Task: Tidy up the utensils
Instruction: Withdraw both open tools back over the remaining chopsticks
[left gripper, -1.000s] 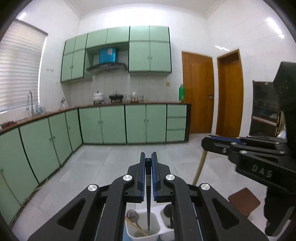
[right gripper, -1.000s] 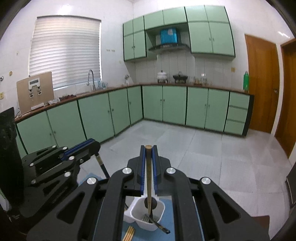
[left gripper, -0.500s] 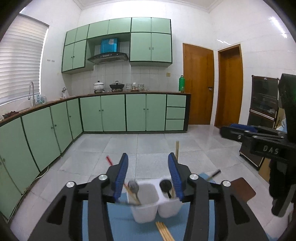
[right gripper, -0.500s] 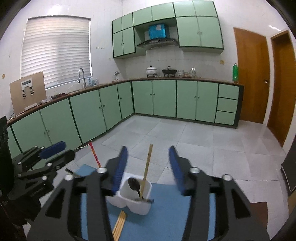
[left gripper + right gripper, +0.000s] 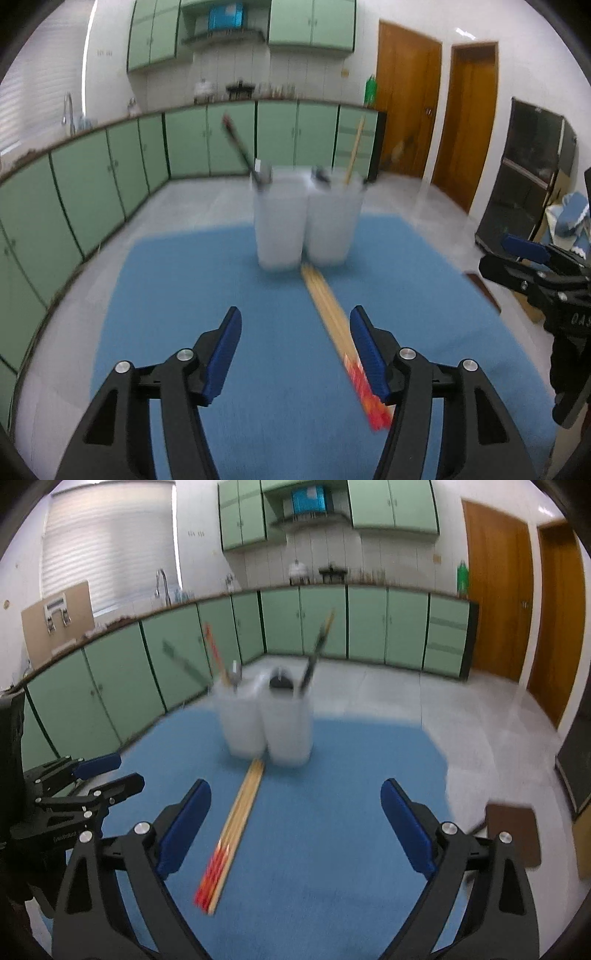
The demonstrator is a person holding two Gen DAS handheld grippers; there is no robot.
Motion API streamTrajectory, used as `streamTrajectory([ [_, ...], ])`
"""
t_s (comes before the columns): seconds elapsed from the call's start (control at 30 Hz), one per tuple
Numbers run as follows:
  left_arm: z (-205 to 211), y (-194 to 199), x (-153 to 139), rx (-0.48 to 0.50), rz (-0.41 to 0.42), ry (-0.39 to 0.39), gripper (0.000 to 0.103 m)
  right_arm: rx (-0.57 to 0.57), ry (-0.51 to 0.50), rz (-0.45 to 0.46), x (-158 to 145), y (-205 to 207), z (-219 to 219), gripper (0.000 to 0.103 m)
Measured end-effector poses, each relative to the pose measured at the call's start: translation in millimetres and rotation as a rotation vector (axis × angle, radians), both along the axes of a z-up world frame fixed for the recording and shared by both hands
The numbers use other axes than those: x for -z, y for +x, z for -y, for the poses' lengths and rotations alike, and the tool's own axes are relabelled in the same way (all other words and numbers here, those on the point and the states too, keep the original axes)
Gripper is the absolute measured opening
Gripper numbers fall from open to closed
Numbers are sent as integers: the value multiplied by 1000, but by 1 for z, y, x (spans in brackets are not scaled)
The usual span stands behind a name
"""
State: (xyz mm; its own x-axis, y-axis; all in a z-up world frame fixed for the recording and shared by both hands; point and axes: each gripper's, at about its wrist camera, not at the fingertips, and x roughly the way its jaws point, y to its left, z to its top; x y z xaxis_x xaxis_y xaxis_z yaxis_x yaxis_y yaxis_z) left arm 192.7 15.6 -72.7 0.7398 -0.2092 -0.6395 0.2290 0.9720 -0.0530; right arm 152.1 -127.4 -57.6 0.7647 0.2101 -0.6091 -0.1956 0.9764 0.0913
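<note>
A white two-cup utensil holder stands on a blue mat. Chopsticks and spoons stick up out of both cups. A bundle of wooden chopsticks with red ends lies on the mat in front of the holder. My left gripper is open and empty, low over the mat, with the bundle beside its right finger. My right gripper is open and empty, with the bundle near its left finger. Both views are motion-blurred.
The mat lies on a pale surface with the tiled kitchen floor beyond. Green cabinets line the left and back walls. Wooden doors are at the right. A brown pad lies right of the mat. A dark cabinet stands at the far right.
Both grippers let go of the utensils they held over the holder, opened wide, then pulled back and dropped low over the mat. The released pieces now stand in the cups.
</note>
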Motion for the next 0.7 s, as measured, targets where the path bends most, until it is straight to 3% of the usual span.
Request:
streamTrajectory([
  [0.23, -9, -15, 39, -41, -78, 13, 60, -5, -8, -125, 58, -22, -23, 90],
  [0.5, -5, -28, 62, -48, -118, 37, 60, -12, -10, -190, 81, -30, -39, 90],
  [0.7, -7, -27, 70, -57, -146, 53, 60, -19, -37, -238, 95, -28, -51, 83],
])
